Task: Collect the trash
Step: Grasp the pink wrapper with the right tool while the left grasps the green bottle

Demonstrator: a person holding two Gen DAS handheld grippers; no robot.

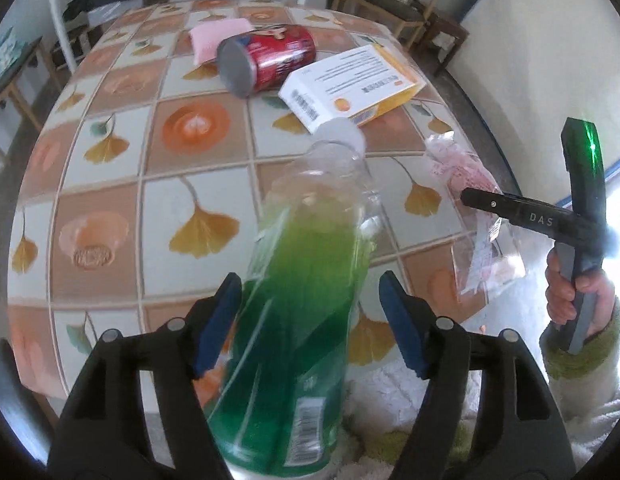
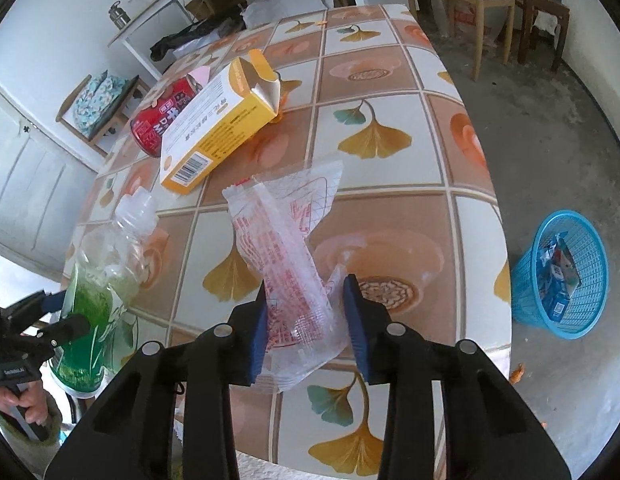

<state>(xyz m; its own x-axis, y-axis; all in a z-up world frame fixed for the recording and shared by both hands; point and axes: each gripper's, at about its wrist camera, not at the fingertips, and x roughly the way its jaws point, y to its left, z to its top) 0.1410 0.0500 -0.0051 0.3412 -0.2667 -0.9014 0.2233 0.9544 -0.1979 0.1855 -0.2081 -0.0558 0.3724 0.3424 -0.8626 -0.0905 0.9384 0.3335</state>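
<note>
Right tongs (image 2: pixel 306 320) pinch wrapper (image 2: pixel 286 248) (near table edge (image 2: pixel 498 216)).

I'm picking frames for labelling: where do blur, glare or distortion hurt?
Left wrist view: the green bottle is smeared by motion blur, daylight blows out the right edge near the hand. Right wrist view: sharper, the wrapper readable; fisheye bends the table edges in both.

Left wrist view: close, steeply down over table (image 1: pixel 110 208) near edge. Right wrist view: same tilt, further right. Shared: bottle (image 1: pixel 302 320), orange box (image 2: pixel 214 128), red can (image 1: pixel 270 60).
</note>
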